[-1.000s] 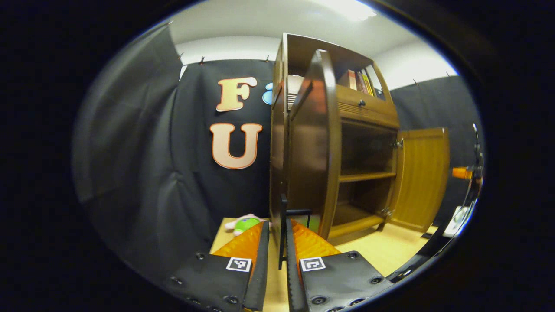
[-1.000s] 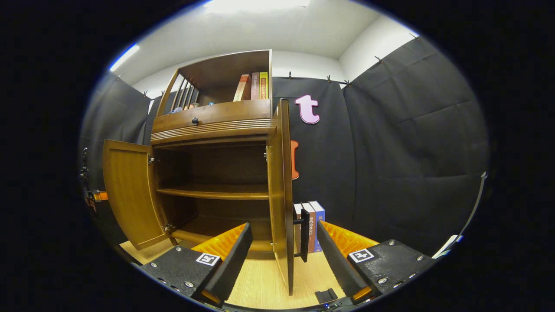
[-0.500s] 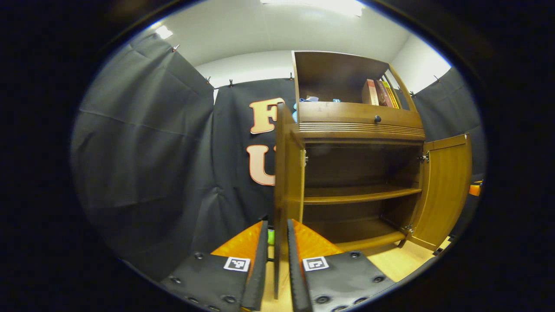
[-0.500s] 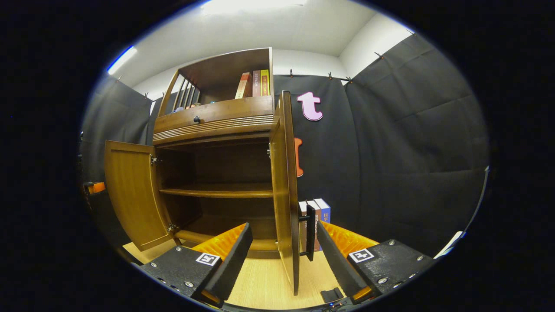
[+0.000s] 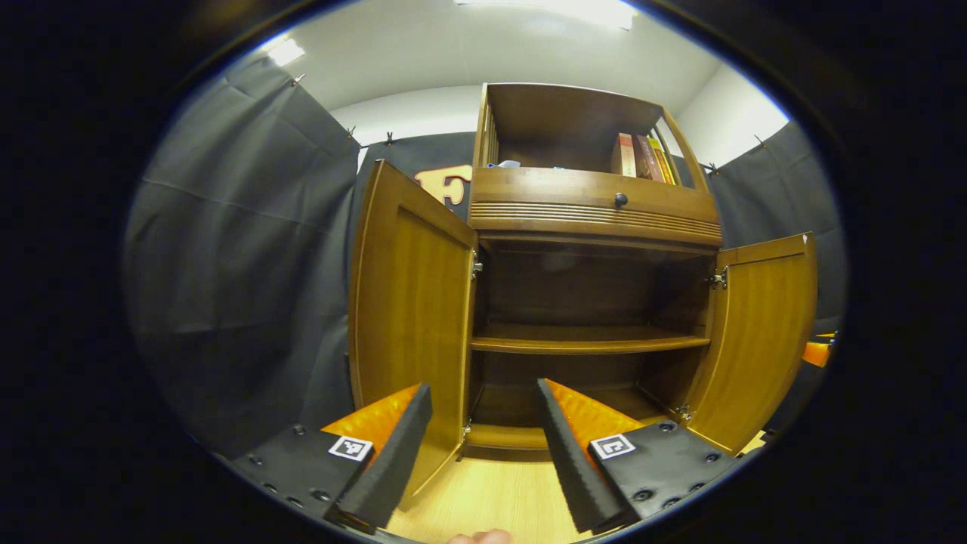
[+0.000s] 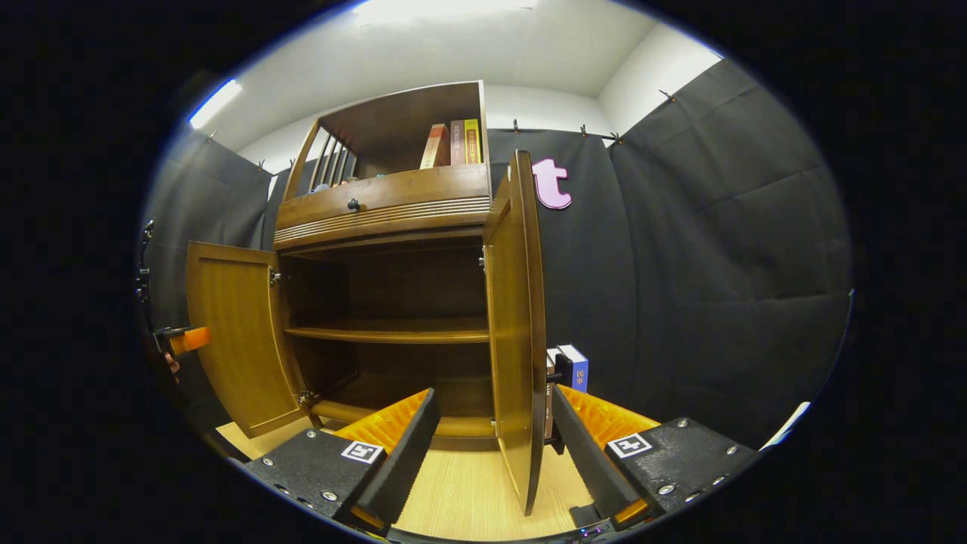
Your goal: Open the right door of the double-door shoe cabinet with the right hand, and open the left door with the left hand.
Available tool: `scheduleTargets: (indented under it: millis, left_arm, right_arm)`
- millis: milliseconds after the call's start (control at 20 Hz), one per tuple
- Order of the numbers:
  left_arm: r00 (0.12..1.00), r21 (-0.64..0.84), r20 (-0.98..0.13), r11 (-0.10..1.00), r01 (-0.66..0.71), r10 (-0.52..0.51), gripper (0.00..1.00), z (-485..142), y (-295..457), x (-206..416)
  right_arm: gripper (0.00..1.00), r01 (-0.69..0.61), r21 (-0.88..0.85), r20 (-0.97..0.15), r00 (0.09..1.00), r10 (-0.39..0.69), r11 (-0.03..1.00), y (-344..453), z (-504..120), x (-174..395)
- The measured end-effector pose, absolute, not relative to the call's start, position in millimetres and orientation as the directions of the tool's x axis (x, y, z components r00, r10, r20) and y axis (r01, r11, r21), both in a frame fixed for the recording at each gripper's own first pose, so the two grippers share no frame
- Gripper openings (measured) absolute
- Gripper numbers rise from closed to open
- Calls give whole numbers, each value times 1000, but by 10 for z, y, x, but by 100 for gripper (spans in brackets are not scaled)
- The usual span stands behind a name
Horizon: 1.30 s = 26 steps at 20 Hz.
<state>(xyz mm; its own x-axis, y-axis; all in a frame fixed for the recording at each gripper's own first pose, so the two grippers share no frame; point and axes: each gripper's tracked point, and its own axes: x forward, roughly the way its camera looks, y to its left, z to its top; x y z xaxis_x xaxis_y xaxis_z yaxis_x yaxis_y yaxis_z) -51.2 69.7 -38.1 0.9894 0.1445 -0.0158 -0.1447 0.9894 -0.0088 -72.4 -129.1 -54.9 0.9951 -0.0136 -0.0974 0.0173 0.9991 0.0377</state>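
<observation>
The fingers (image 5: 393,446) of the left gripper (image 5: 477,446) stand spread apart with nothing between them, aimed at the lower part of the shoe cabinet (image 5: 593,211). The left door (image 5: 408,302) hangs swung out just beside the left finger, its inner face turned toward the camera, and no finger touches it.

In the right gripper view, the right gripper (image 6: 491,446) also has its fingers (image 6: 404,446) spread wide. The right door (image 6: 517,317) stands edge-on in the gap between them, but I see no finger pressing on it. Its dark handle (image 6: 563,366) pokes out on the far side, close to the right finger; whether they touch I cannot tell.

Both doors are well open and the inside lies bare: a middle shelf (image 5: 589,344) and a bottom board, with nothing on them that I can make out. As I judge it, the task is essentially done. What may be left is only to draw both grippers clear, or to push the right door a little wider.

Further out, a drawer with a round knob (image 5: 620,199) sits above the doors, and over it an open top shelf holds a few books (image 6: 453,143). More books (image 6: 574,366) stand on the floor behind the right door. The cabinet rests on a pale wooden floor (image 6: 461,495), with black cloth walls around it.
</observation>
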Motion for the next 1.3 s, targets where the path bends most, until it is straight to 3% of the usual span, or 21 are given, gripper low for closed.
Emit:
scheduleTargets:
  millis: [100, 200, 350, 500, 1300]
  left_arm:
    - [991, -31, -23, 991, -133, 132, 99, -441, 629, -500]
    - [988, -31, -25, 987, -156, 155, 93, -469, 652, -479]
    - [982, -15, -14, 982, -189, 189, 97, -454, 688, -460]
    - [980, 12, 8, 979, -201, 201, 93, -404, 734, -469]
    - [984, 62, 40, 983, -173, 171, 93, -288, 510, -383]
  right_arm:
    - [92, 21, 36, -102, 995, -17, 999, -1322, -560, -696]
    - [92, 21, 44, -102, 995, -16, 999, -1336, -570, -673]
    - [92, 25, 42, -106, 994, -21, 999, -1384, -572, -652]
    - [92, 30, 45, -100, 995, -25, 999, -1431, -550, -644]
    - [92, 26, 36, -85, 996, -23, 999, -1433, -543, -554]
